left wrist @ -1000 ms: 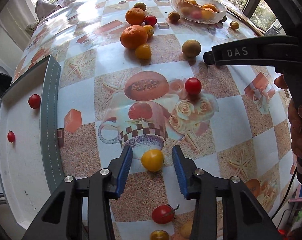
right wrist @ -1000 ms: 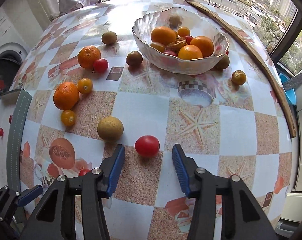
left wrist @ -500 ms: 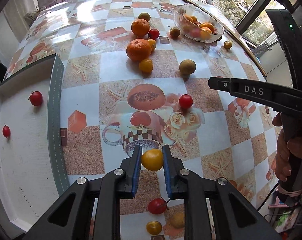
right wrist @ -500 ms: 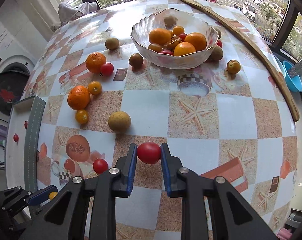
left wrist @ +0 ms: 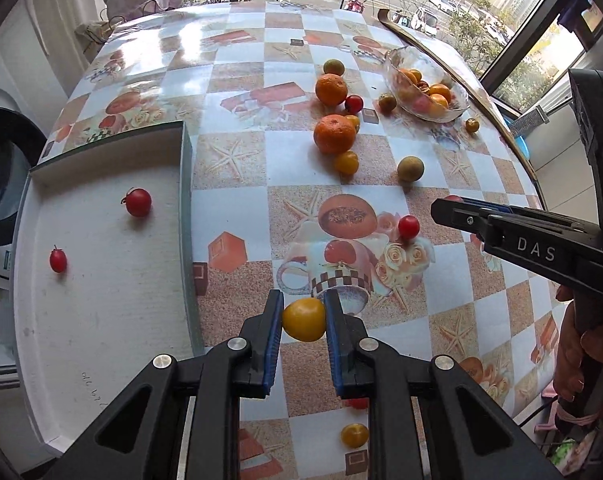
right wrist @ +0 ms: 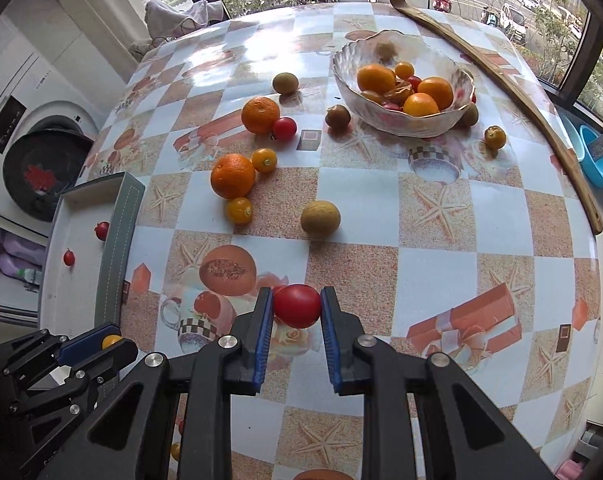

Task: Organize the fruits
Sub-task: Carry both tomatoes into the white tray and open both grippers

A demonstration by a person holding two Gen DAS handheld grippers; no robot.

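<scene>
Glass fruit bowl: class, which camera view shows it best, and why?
The right wrist view: the glass fruit bowl sits fairly near and open, its oranges easy to tell apart. In the left wrist view the bowl is far off, small and seen edge-on.

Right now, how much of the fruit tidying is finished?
Not much. Two small red tomatoes lie in the white tray, and the glass bowl holds oranges. In hand: left gripper grips a yellow tomato; right gripper grips a red tomato. Many fruits remain on the table.
</scene>
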